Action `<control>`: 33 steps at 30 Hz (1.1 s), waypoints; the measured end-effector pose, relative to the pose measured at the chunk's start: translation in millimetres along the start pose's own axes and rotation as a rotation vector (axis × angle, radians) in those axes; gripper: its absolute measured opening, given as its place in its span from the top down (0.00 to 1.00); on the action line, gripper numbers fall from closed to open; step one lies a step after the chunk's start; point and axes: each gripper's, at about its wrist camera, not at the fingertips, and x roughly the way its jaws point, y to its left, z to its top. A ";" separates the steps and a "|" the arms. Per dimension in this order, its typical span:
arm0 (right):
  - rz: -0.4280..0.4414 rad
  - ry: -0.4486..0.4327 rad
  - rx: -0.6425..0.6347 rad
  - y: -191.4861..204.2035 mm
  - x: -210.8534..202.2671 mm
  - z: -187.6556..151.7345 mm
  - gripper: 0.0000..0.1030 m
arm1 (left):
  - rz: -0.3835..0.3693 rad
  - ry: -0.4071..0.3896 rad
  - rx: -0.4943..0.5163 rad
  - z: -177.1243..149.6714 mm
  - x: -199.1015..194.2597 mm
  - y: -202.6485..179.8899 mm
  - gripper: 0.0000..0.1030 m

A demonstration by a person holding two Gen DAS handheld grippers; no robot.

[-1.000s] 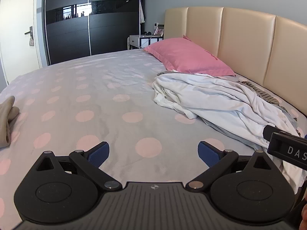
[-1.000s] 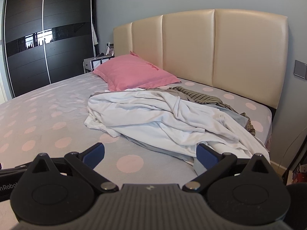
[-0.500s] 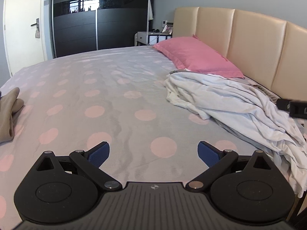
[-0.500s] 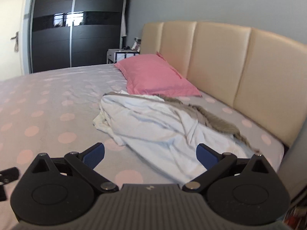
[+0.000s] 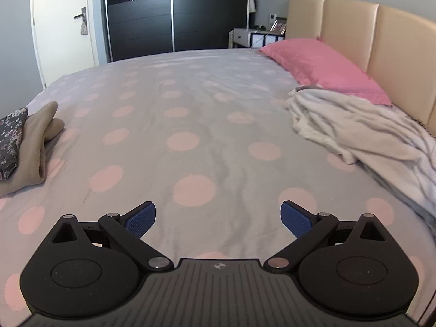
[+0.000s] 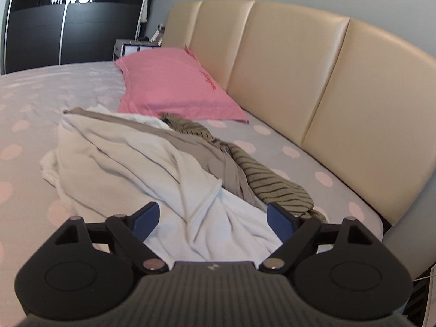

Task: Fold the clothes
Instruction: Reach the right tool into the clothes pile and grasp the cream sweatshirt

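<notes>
A heap of unfolded clothes lies by the headboard: a crumpled white garment (image 6: 130, 158) on top, a beige one (image 6: 201, 152) and an olive striped one (image 6: 261, 174) beside it. My right gripper (image 6: 212, 218) hovers low over the near end of the white garment; its jaws are closing, wide apart, with white cloth between them and the pads not pressing on it. In the left wrist view the same white garment (image 5: 359, 130) lies at the right. My left gripper (image 5: 218, 216) stands open over bare sheet, holding nothing.
A pink pillow (image 6: 174, 84) leans at the beige headboard (image 6: 313, 68). Folded clothes, a tan piece (image 5: 35, 147) under a floral one (image 5: 11, 139), sit at the bed's left edge. The polka-dot sheet (image 5: 190, 114) spreads between. A dark wardrobe (image 5: 174, 13) and nightstand (image 5: 253, 36) stand behind.
Both grippers have swung across the bed. The right one came in close over the white garment and its jaws have narrowed slightly. The folded pile has come further into the left view.
</notes>
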 end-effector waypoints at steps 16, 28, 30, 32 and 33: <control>0.068 0.079 0.026 -0.1 72.0 4.4 0.62 | 0.093 0.159 0.037 -10.5 66.3 18.5 0.03; 0.473 -0.023 -0.073 64.5 -30.1 21.2 0.89 | 0.125 0.194 0.021 -25.2 40.6 42.2 0.05; 0.577 -0.036 -0.100 87.6 -57.4 21.4 0.89 | 0.131 0.187 -0.001 -29.8 27.9 51.9 0.05; 0.662 -0.035 -0.145 110.7 -84.4 15.0 0.89 | 0.141 0.187 -0.027 -34.8 16.6 64.5 0.07; 0.704 -0.034 -0.167 122.1 -97.9 11.7 0.89 | 0.147 0.191 -0.037 -37.1 12.1 72.0 0.07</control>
